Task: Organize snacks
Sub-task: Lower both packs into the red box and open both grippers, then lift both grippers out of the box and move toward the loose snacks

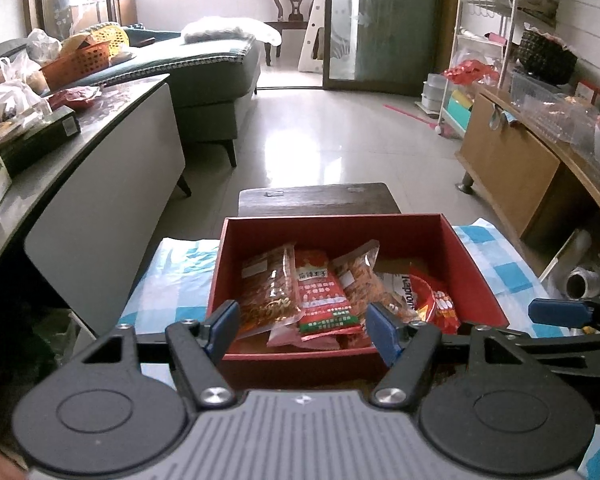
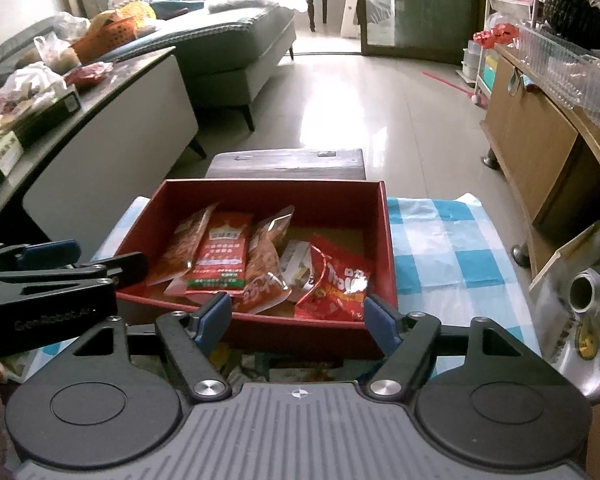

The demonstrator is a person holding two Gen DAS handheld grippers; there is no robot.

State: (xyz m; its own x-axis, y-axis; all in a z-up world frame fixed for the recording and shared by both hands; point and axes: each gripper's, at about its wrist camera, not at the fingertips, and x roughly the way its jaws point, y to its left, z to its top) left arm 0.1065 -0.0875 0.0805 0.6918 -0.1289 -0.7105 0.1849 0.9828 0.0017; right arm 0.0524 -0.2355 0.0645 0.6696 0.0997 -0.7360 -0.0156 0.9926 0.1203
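Note:
A red cardboard box [image 1: 472, 264] [image 2: 389, 240] stands on a blue-and-white checked cloth. Several snack packets lie inside: a red packet with a green band [image 1: 320, 296] [image 2: 220, 256], orange clear bags [image 1: 268, 292] [image 2: 264, 264] and a crumpled red bag [image 1: 436, 300] [image 2: 336, 284]. My left gripper [image 1: 304, 330] is open and empty, just in front of the box's near wall. My right gripper [image 2: 298, 318] is open and empty at the same wall, further right. Each gripper shows at the edge of the other's view.
A dark wooden stool [image 1: 320, 198] stands behind the box. A grey cabinet [image 1: 112, 184] with bags and baskets is on the left, a wooden sideboard [image 1: 512, 176] on the right. Metal pipe parts [image 2: 588, 288] lie at the cloth's right edge.

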